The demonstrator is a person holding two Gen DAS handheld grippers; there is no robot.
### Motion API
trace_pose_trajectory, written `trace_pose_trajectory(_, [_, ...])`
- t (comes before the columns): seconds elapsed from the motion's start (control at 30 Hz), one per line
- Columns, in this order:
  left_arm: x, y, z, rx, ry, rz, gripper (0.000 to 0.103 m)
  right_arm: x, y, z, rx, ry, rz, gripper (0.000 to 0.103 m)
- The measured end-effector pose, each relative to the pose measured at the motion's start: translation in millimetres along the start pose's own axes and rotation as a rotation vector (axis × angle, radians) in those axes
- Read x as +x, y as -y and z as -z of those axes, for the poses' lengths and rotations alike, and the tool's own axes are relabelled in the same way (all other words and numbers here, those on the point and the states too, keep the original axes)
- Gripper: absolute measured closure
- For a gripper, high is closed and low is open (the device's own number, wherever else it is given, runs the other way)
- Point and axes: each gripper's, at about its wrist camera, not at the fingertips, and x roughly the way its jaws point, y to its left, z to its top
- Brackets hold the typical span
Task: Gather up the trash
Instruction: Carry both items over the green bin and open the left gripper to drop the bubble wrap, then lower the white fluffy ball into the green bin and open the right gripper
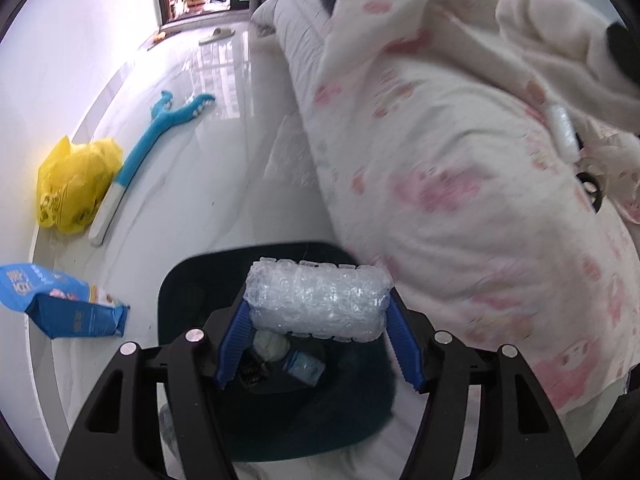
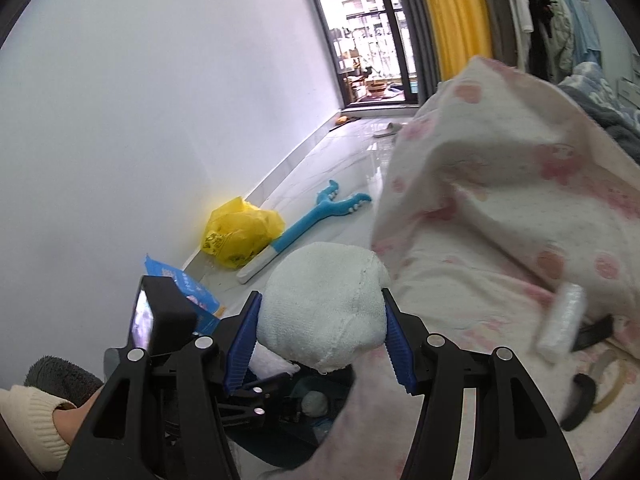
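Note:
My left gripper (image 1: pixel 318 308) is shut on a roll of bubble wrap (image 1: pixel 318 300) and holds it right over the open dark trash bin (image 1: pixel 176 292), which has a white wad (image 1: pixel 272 345) and a small bottle (image 1: pixel 304 366) inside. My right gripper (image 2: pixel 322 320) is shut on a white wadded cloth (image 2: pixel 324 308), held above the same bin (image 2: pixel 316 400) beside the bed. Another small bubble wrap roll (image 1: pixel 564 132) lies on the bedding; it also shows in the right wrist view (image 2: pixel 562 322).
A yellow plastic bag (image 1: pixel 74 184), a blue back-scratcher toy (image 1: pixel 160 136) and a blue packet (image 1: pixel 52 300) lie on the white floor by the wall. The bed with pink-patterned quilt (image 1: pixel 460 184) fills the right. A slipper (image 1: pixel 218 34) lies near the balcony door.

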Motion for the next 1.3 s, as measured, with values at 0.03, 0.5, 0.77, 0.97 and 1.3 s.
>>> trace_pose_trajectory(0.03, [2.1, -4.9, 2.6, -0.007, -0.013, -0.002, 0.037, 4.1, -5.3, -0.3, -0.006, -0.005, -0.005, 0.044])
trace_pose_trajectory(0.5, [38.5, -63.3, 41.5, -0.098, -0.242, 0.032, 0.036, 58.8, -44.5, 3.7, -0.027, -0.115, -0.038, 0.044])
trace_pose_trajectory(0.77, [40.0, -81.6, 54.5, -0.103, -0.304, 0.043, 0.024, 98.1, -55.6, 15.3, -0.007, -0.219, -0.063, 0.044])
trace_pose_trajectory(0.97, [26.4, -101.6, 55.6, -0.131, -0.272, 0.033, 0.019, 124.5, -65.7, 23.8, -0.015, -0.272, -0.053, 0.044])
trace_pose_trajectory(1.3, [-21.2, -129.1, 43.5, -0.138, -0.086, -0.034, 0.019, 164.1, -72.0, 47.1, 0.003, -0.383, -0.039, 0.044])
